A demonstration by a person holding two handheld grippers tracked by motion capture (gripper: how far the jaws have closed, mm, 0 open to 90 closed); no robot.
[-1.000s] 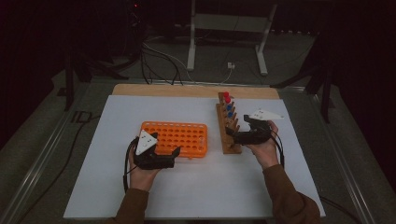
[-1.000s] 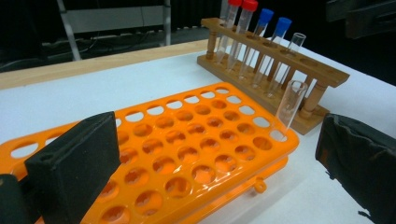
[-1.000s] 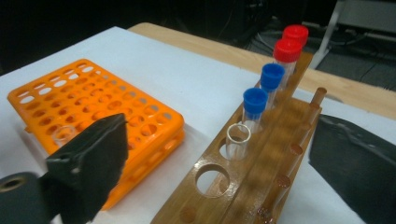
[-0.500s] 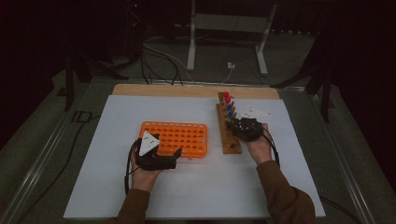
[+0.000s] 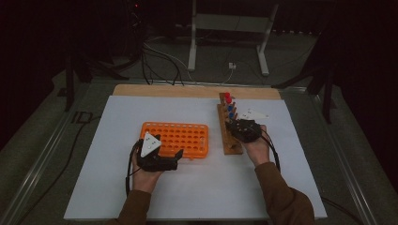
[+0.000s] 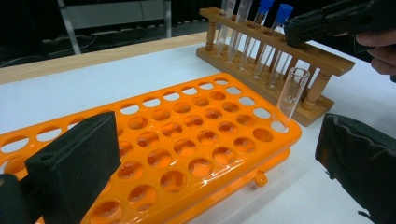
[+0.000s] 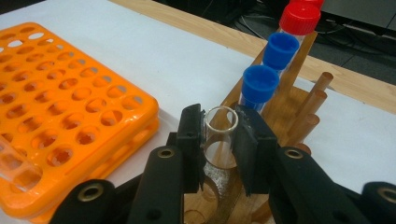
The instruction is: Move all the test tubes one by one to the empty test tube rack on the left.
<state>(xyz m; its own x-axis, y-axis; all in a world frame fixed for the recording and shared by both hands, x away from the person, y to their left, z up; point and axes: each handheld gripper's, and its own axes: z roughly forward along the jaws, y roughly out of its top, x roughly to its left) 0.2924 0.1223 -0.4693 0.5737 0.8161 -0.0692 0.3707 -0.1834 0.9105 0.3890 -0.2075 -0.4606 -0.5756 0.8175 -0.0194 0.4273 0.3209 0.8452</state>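
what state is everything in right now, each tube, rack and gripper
right hand-held gripper: shut on the uncapped tube
uncapped tube: open-topped, upright in the wooden rack
blue-capped tubes: capped, standing in the wooden rack
red-capped tube: capped, at the rack's far end
wooden rack: upright on the table
orange rack: flat, one clear uncapped tube in a corner hole
left hand-held gripper: open, beside the orange rack

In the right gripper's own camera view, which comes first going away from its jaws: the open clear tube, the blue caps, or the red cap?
1. Open clear tube, between the right gripper jaws.
2. Nearer blue cap, just behind.
3. Second blue cap, farther along the wooden rack.
4. Red cap, at the far end.
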